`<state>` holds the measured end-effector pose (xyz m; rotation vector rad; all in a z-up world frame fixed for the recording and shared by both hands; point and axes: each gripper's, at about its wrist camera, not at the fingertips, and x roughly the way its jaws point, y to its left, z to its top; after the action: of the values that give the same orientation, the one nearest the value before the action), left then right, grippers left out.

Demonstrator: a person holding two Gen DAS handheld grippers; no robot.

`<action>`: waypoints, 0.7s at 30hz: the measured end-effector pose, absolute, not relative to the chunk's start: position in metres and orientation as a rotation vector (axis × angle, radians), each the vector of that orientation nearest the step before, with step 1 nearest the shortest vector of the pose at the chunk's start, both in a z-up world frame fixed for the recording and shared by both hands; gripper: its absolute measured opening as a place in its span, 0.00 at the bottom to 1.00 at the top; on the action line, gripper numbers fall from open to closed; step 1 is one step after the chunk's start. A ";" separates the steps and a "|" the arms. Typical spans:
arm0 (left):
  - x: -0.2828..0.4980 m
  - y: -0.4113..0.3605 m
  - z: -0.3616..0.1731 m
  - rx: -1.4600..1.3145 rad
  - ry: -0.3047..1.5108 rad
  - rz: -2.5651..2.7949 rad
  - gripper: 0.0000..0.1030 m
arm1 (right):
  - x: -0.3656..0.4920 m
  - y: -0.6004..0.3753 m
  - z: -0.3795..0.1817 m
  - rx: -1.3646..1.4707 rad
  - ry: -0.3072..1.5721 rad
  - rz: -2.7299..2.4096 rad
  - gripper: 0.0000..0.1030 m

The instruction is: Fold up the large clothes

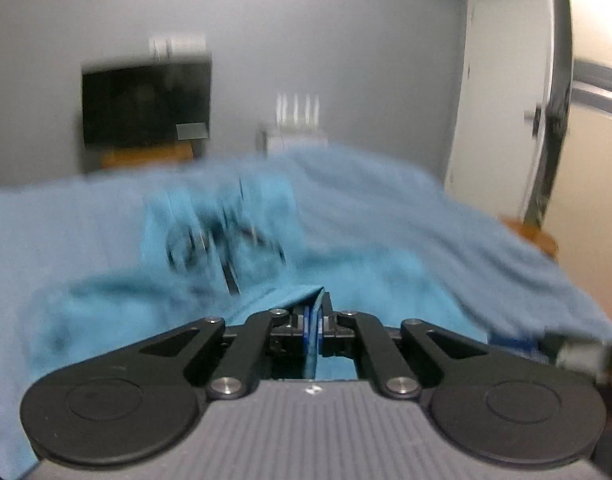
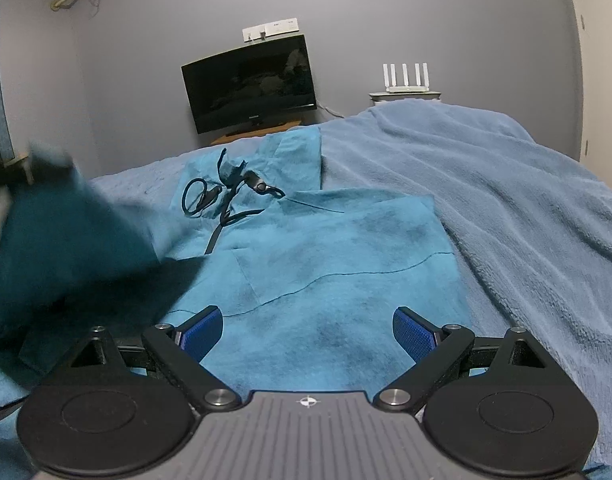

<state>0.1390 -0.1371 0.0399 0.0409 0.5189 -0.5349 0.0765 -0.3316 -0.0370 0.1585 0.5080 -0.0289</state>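
Pinching teal garment (image 1: 266,300), left tool (image 1: 314,320) | right tool (image 2: 307,330) wide, empty | blanket (image 2: 485,184) beneath

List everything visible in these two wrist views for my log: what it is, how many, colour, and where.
Garment: one, teal, spread on the bed, one edge pinched by the left gripper.
Drawstring cord: one, black, looped at the garment's far end.
Blanket: one, pale blue, covering the bed under and right of the garment.
Monitor: one, black, against the far wall.
Router: one, white with antennas, right of the monitor.
Door: one, white, at right in the left wrist view.
Left gripper: black with blue pads, shut on a fold of garment.
Right gripper: black with blue pads, open above the garment.
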 end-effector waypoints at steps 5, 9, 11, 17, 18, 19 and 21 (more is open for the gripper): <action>0.129 -0.096 0.006 0.032 0.684 -0.654 0.63 | 0.076 -0.332 -0.038 0.163 0.512 -0.029 0.92; 0.099 -0.056 0.010 0.034 0.603 -0.607 0.74 | 0.075 -0.328 -0.037 0.150 0.510 -0.009 0.92; 0.086 -0.029 0.017 0.035 0.578 -0.498 0.74 | 0.075 -0.324 -0.036 0.134 0.506 0.011 0.92; 0.088 0.034 -0.003 -0.129 0.608 -0.171 0.74 | 0.064 -0.293 -0.027 -0.013 0.467 0.114 0.92; 0.090 0.041 -0.007 -0.149 0.622 -0.124 0.74 | 0.061 -0.284 -0.026 -0.052 0.460 0.130 0.92; 0.092 0.047 -0.012 -0.176 0.641 -0.087 0.74 | 0.058 -0.275 -0.024 -0.098 0.451 0.150 0.92; 0.097 0.059 -0.024 -0.234 0.678 -0.037 0.74 | 0.053 -0.255 -0.020 -0.189 0.432 0.200 0.91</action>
<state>0.0972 0.0593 -0.0237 -0.2335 0.6782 -0.0368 0.0528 -0.2553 -0.0198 -0.1894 0.4316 0.2003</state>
